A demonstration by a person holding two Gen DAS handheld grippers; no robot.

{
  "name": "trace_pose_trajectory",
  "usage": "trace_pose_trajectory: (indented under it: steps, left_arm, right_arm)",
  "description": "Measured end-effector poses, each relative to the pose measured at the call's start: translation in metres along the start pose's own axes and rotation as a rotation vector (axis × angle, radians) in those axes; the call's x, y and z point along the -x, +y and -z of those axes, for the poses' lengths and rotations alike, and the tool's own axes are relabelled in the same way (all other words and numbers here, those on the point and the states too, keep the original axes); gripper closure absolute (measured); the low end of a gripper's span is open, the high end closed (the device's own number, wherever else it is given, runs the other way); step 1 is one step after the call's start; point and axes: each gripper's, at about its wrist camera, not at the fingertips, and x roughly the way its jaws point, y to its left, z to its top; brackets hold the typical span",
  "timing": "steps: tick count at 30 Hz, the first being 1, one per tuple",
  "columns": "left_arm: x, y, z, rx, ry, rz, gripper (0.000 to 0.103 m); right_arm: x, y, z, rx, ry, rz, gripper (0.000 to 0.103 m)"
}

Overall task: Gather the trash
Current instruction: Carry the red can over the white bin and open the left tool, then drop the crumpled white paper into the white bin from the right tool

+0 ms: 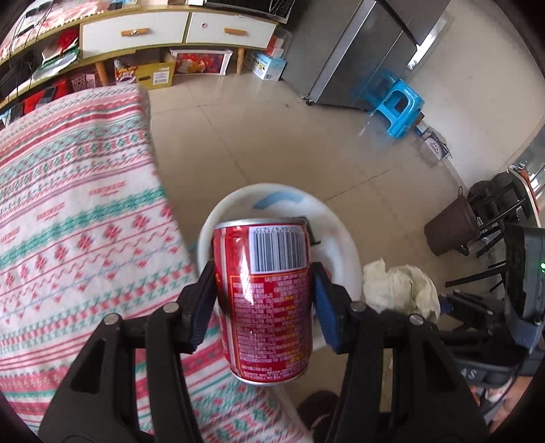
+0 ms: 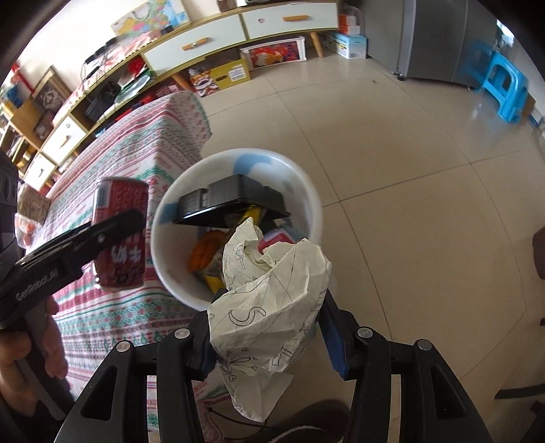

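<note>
- One left gripper [image 1: 262,283]: its two blue-padded jaws stand about half apart and press on both sides of one red drink can [image 1: 264,300]. The can is clamped, barcode facing the camera, tilted slightly, its top end away from the camera.
- In the right wrist view the same can [image 2: 121,235] hangs over the edge of the patterned tablecloth [image 2: 112,306], at 9 o'clock of the bin, just beside its rim. One hand [image 2: 30,344] holds the left gripper's handle at the lower left.
- One right gripper [image 2: 269,327]: jaws about half apart, clamped on one crumpled sheet of printed paper [image 2: 272,300]. The wad sits over the bin's near rim, at 6 o'clock of its mouth.
- One white waste bin [image 2: 316,211] stands on the tiled floor [image 2: 408,170] beside the table's corner. In the left wrist view the bin [image 1: 344,245] lies directly behind the can.
- Bin contents, counted where visible: one black plastic tray [image 2: 235,201] leaning across the upper half; orange and yellow wrappers [image 2: 204,252] below it, number not discernible.
- Surroundings: one blue plastic stool [image 1: 400,109] at 1 o'clock; one grey refrigerator [image 1: 357,54] at 12 o'clock; one low cabinet with white drawers [image 1: 177,29] at 11 o'clock; one brown bucket [image 1: 451,226] at 3 o'clock.
</note>
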Motion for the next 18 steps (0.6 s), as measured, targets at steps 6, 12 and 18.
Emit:
trace_pose_trajectory:
  steps: [6,12,18]
  left_arm:
    - [-0.012,-0.003,-0.002,-0.024,-0.026,-0.019,0.048]
    - [-0.004,0.008,-0.002,0.011,-0.051,-0.03,0.024]
    - [0.016,0.03,0.007,0.036,-0.028,-0.041,0.022]
  right_arm:
    - [0.006,-0.009,-0.001,-0.018,-0.011,-0.004,0.05]
    - [0.002,-0.006,-0.004,-0.021,-0.006,0.002,0.05]
    - [0.001,0.0,-0.008,-0.012,-0.005,0.007,0.05]
